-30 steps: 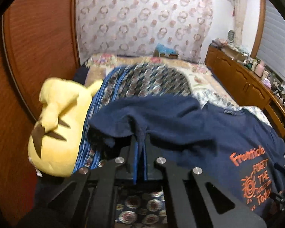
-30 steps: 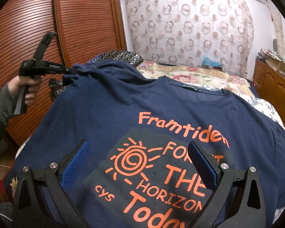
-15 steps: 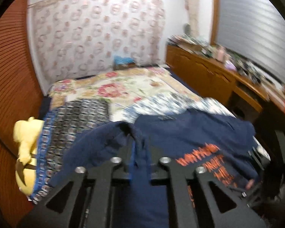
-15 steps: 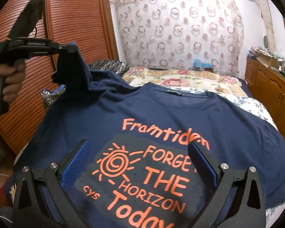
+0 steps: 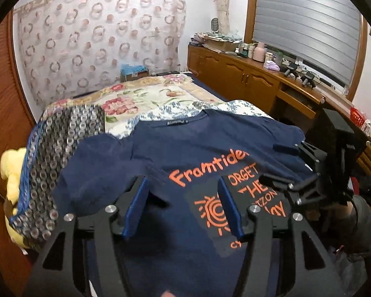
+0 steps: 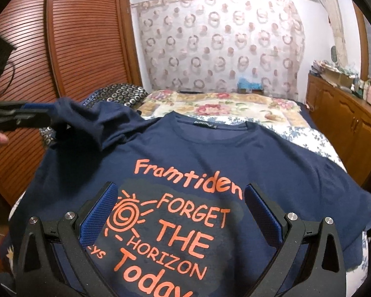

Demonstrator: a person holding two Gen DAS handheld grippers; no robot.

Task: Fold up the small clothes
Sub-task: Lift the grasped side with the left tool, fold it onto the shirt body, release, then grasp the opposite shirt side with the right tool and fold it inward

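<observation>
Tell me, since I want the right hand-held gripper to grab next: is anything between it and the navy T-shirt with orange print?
Nothing visible. The right hand-held gripper hangs open directly over the navy T-shirt with orange print, no object between them.

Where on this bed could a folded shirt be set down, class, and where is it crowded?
Free: the floral bedspread between the navy T-shirt's collar and the curtained wall, and the blue-and-white patch toward the wooden cabinets. Crowded: the wardrobe side, with the ring-patterned cloth, the yellow plush toy and the folded-in sleeve; the cabinet top is cluttered.
</observation>
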